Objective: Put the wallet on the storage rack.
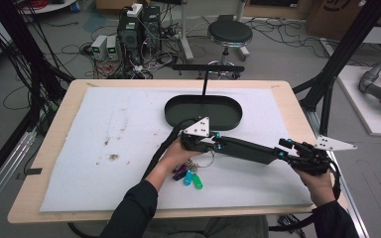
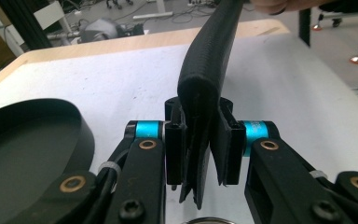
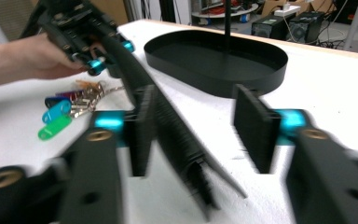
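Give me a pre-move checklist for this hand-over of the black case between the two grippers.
1. Left gripper clamped on the black case: ok, both pads press its end.
2. Right gripper let go: ok, jaws apart, though the case lies against one pad.
3. Case lifted off the white mat: cannot tell.
4. Bunch of keys out of the way: not ok, it lies directly beneath the left hand.
5. Black oval tray free to receive: ok, nothing in it beyond its own upright post.
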A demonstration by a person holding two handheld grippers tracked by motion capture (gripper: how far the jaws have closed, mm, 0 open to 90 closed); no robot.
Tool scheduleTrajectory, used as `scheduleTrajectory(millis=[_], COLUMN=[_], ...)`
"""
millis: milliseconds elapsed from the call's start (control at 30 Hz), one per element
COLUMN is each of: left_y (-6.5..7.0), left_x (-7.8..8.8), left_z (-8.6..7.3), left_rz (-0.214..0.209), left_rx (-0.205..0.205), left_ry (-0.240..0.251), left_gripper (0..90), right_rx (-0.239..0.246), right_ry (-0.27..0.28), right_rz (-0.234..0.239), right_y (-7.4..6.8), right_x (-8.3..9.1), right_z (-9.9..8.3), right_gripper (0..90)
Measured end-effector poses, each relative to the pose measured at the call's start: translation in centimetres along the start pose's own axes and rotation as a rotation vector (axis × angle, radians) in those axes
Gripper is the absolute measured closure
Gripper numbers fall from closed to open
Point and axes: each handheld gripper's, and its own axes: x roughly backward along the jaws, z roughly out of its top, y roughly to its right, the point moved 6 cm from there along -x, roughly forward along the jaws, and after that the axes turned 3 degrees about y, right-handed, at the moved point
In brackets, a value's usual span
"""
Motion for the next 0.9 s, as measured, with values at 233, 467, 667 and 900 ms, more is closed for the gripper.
scheduleTrajectory(millis=[233, 467, 667, 900], left_y=[0.9, 2.0, 3.0, 3.4], left_x=[1.8, 4.6, 6.1, 7.3], left_z=[0.7, 0.1, 0.0, -0.3], left_rz=[0.007, 0.028, 0.042, 0.059], left_rx=[0.083, 0.205, 0.234, 0.271], left_ry=[0.042, 0.092, 0.125, 0.177], left_gripper=[76.4, 76.5, 76.5, 76.4], right_rx=[0.018, 0.046, 0.054, 0.090], right_ry=[0.023, -0.079, -0.121, -0.131], right_rz=[0.039, 0.086, 0.125, 0.199], right_y=[-0.1, -1.1, -2.3, -4.1], right_x=[0.0, -1.7, -4.0, -6.0], right_z=[0.2, -0.7, -0.9, -0.4], right_gripper=[32.2, 29.9, 30.7, 54.5])
